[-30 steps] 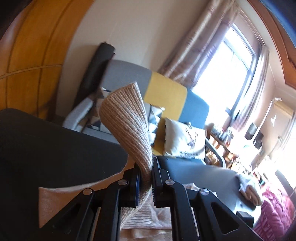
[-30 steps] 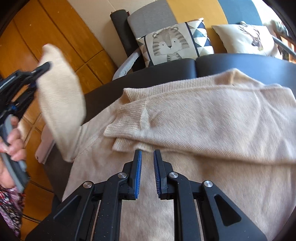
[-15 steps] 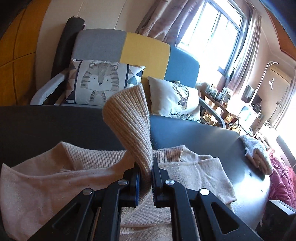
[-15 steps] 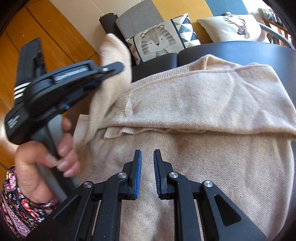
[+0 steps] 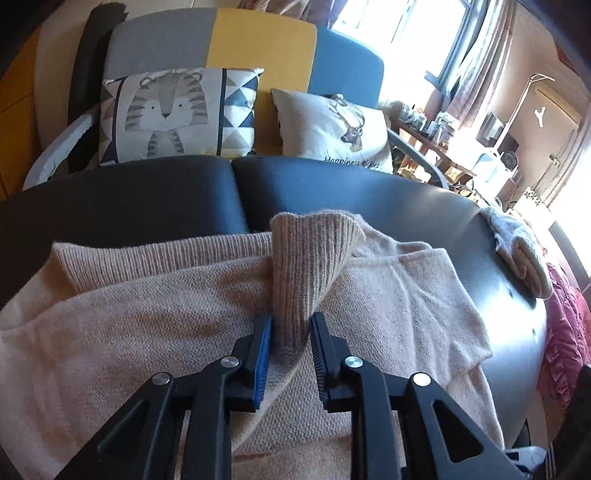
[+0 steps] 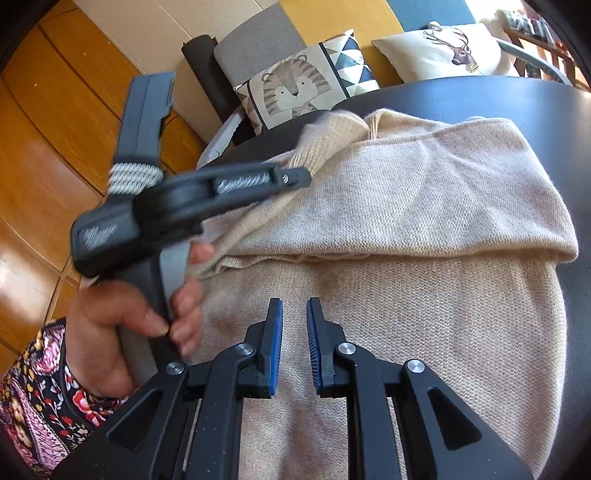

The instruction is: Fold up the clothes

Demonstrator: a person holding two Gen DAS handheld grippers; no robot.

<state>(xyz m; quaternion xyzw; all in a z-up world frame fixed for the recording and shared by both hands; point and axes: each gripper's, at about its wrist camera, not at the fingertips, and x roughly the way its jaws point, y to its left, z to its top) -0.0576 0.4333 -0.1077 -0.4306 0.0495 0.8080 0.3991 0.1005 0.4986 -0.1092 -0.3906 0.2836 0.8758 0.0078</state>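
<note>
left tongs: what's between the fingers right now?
In the left wrist view, the sweater's ribbed cuff stands between the left tongs, whose jaws are opening; a gap shows at the right pad. It lies over the folded sweater.

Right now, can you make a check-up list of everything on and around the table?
Surface: dark table, mostly covered.
Job's things: beige sweater spread out, its ribbed sleeve cuff laid over the body.
Clutter: small folded grey cloth at the table's edge.
Grippers: left hand-held gripper opening, cuff between its jaws; right hand-held gripper slightly apart, empty, over the sweater.
Cables: nothing seen.
Surroundings: sofa, tiger cushion, deer cushion, window, wooden floor.
</note>
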